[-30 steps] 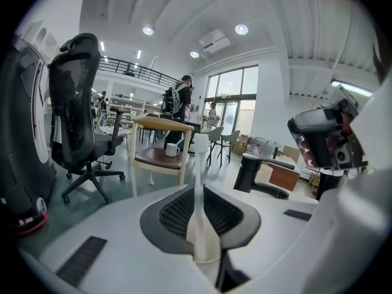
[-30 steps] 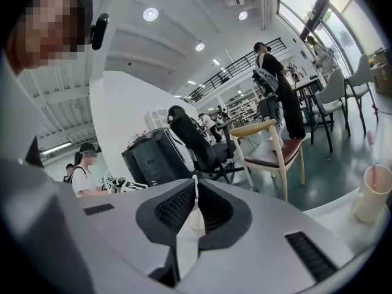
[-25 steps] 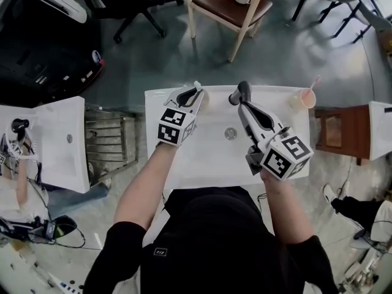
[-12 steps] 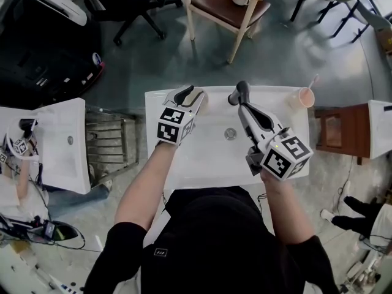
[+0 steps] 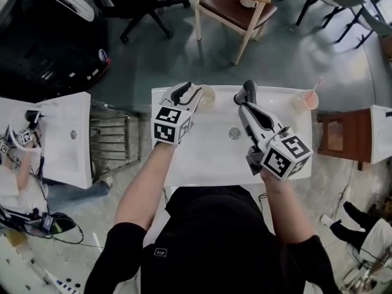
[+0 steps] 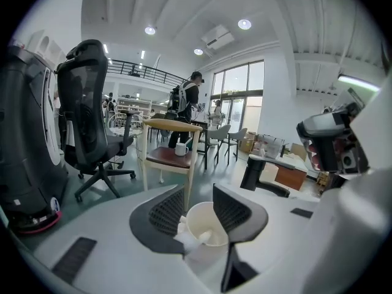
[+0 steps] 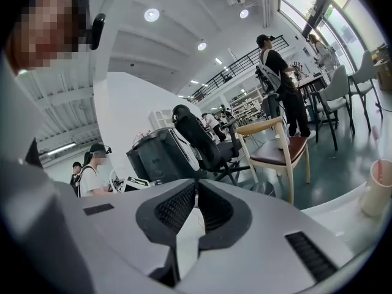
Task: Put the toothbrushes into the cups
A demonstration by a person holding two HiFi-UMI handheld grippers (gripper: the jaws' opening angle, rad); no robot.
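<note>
Between the spread jaws of the left gripper (image 6: 199, 192) a cream plastic cup (image 6: 212, 220) is seen, untouched by either black ribbed pad. A white toothbrush (image 6: 192, 236) is lodged in it, leaning over the near rim beside the left pad. On the right gripper (image 7: 196, 192) the jaws are pressed together to a thin slit with nothing made out between them, its tip near the black faucet (image 5: 247, 91). Black-and-white square markers are carried on both cubes. At the far right corner of the white basin (image 5: 208, 161) a pink cup (image 5: 305, 100) is set, holding a pink toothbrush (image 5: 315, 84).
</note>
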